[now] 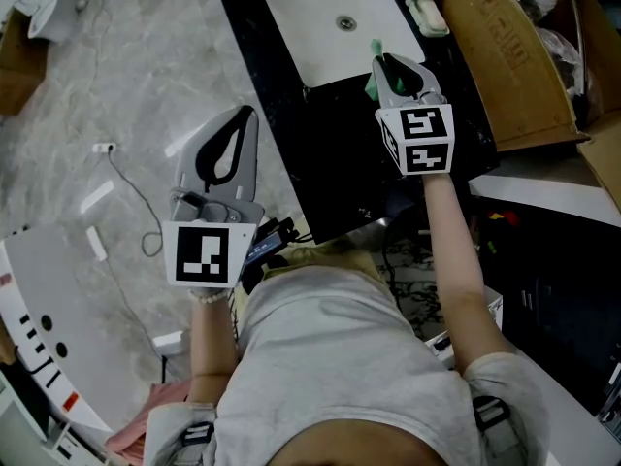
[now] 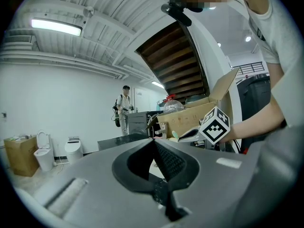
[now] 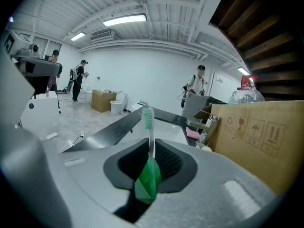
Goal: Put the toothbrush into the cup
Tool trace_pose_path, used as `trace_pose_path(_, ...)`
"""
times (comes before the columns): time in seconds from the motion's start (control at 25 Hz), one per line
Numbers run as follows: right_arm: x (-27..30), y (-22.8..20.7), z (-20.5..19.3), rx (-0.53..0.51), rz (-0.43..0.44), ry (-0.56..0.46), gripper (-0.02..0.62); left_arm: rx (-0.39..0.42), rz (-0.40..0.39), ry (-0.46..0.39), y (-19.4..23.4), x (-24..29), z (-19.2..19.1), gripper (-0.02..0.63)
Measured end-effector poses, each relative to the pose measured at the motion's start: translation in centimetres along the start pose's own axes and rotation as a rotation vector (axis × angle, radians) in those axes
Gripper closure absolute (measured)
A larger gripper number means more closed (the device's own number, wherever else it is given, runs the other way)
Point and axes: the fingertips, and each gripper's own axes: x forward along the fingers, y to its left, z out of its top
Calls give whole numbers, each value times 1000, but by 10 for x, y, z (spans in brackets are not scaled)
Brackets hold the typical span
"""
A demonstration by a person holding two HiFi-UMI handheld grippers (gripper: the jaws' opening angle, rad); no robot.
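At one o'clock in the head view, the right gripper [image 1: 381, 63] hangs over the black counter [image 1: 349, 163], its jaws clamped on a green toothbrush [image 3: 150, 172]. The right gripper view shows the handle pinched low between the jaws, with the bristle head standing upright past the tips, toward twelve. At nine o'clock the left gripper [image 1: 247, 115] is held above the floor [image 1: 146, 85]. Its jaws meet with nothing between them, and it seems to have no part in the job for now. A white basin [image 1: 310, 8] lies at twelve and a box [image 1: 505, 56] at two.

No cup can be made out in any view, so the step in hand looks like carrying the toothbrush to wherever the cup stands. To do that well, find the cup first. Hold firm, since the grip sits on the handle's tapered end. Turn the wrist so one end points down and centre it over the mouth. Lower it until it is inside the rim, and only then part the jaws. A release from high up could tip a light cup or bounce the toothbrush out.
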Motion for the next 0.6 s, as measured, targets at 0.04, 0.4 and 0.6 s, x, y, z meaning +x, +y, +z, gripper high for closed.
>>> trace_pose_path(0.04, 1, -1, 0, -4, -2, 4, 551, 1, 1, 1, 0, 0, 0, 595)
trace_pose_path(0.4, -3, -5, 0, 20, -14, 1, 534, 4, 3, -2, 4, -2, 1, 595)
trace_pose_path(0.6, -15, -11, 8, 77, -58, -43, 604, 3, -17, -5, 3, 0, 2, 595)
